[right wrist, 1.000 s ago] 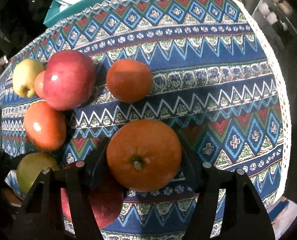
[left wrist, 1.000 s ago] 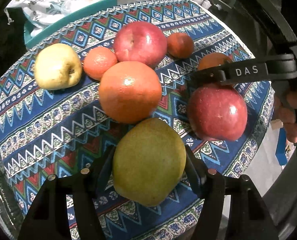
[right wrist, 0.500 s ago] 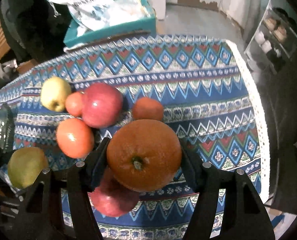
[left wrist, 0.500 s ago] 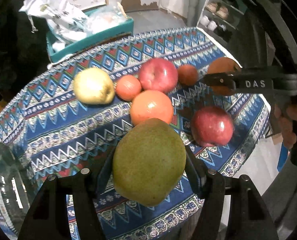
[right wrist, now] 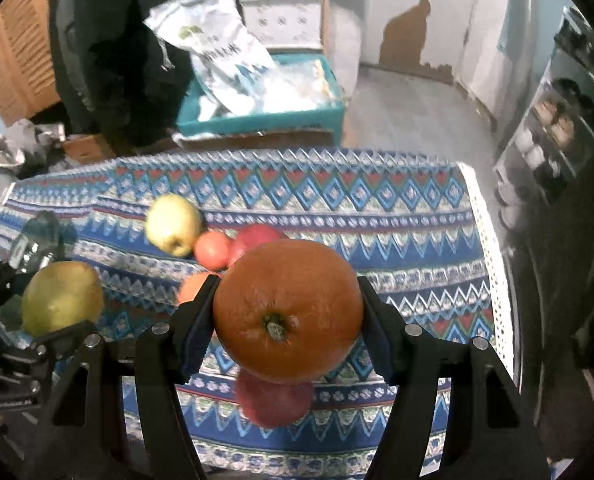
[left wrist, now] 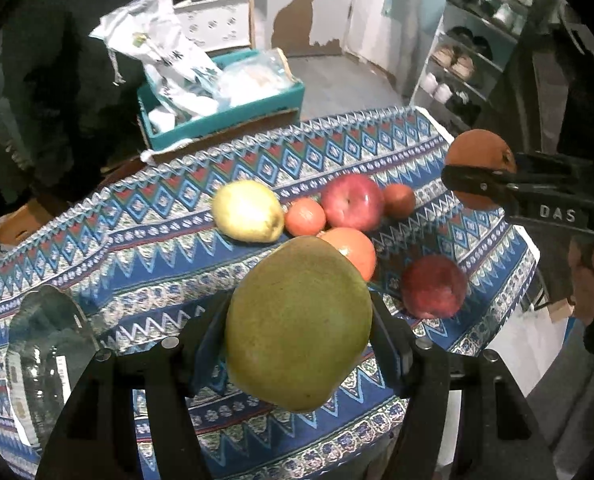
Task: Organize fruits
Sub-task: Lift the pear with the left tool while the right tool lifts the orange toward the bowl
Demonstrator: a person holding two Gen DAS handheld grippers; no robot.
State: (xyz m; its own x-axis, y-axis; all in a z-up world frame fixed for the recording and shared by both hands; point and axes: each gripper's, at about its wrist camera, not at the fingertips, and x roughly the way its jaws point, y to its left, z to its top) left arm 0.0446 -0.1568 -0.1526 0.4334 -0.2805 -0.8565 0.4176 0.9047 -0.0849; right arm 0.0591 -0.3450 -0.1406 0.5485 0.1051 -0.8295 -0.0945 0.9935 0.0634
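Up high, in the left wrist view, the left gripper (left wrist: 299, 344) squeezes a big green pear (left wrist: 297, 332) from both sides, so it cannot drop. It hangs over the table (left wrist: 157, 248). Below lie a yellow apple (left wrist: 247, 211), a red apple (left wrist: 352, 201) and other fruit, close together. A glass jar (left wrist: 45, 360) stands at the left edge.

Next, in the right wrist view, the right gripper (right wrist: 287, 316) pinches a big orange (right wrist: 287, 310) the same way, stem end facing the camera, above another red apple (right wrist: 273, 402). Both fruits are probably being carried to a new spot, maybe to sort them by kind.
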